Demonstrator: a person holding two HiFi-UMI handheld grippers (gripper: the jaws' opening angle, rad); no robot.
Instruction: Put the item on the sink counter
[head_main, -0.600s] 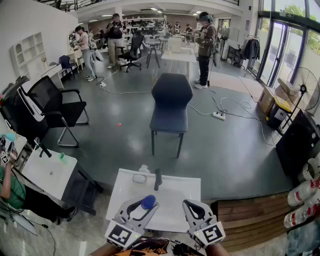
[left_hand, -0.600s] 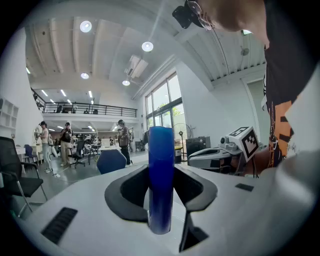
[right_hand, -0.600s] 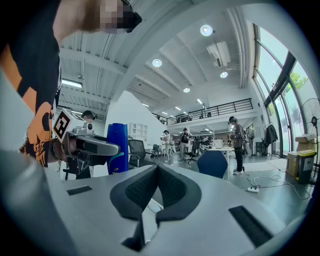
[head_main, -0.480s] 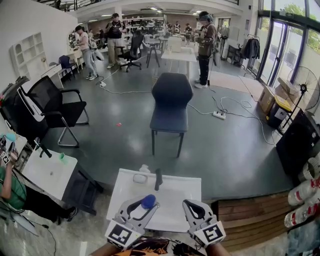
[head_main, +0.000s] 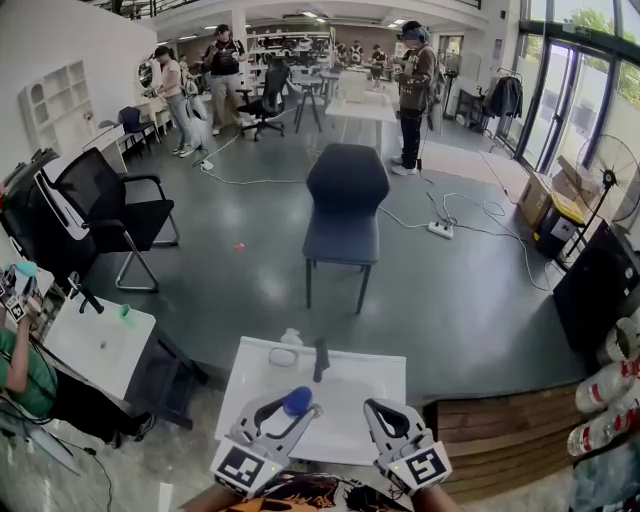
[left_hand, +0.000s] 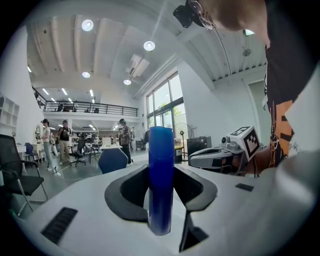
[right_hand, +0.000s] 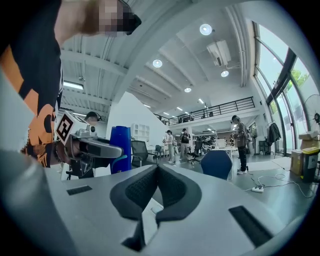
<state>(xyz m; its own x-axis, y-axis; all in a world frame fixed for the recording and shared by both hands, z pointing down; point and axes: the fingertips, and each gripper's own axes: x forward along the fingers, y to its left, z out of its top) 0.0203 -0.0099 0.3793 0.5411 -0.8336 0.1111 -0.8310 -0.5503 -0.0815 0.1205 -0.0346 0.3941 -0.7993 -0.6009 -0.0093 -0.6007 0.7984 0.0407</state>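
Left gripper (head_main: 293, 410) is clamped on the blue, round-topped plastic cylinder (left_hand: 161, 180), which stands upright between its pads above the near part of the white sink counter (head_main: 350, 392), not resting on it. Right gripper (right_hand: 157, 169) is just beside it over the same near edge, jaws pressed together with nothing between them. A black faucet (head_main: 320, 358) stands at the counter's far side.

Blue item (left_hand: 161, 180), white sink counter (head_main: 352, 386), navy chair (head_main: 347, 181)
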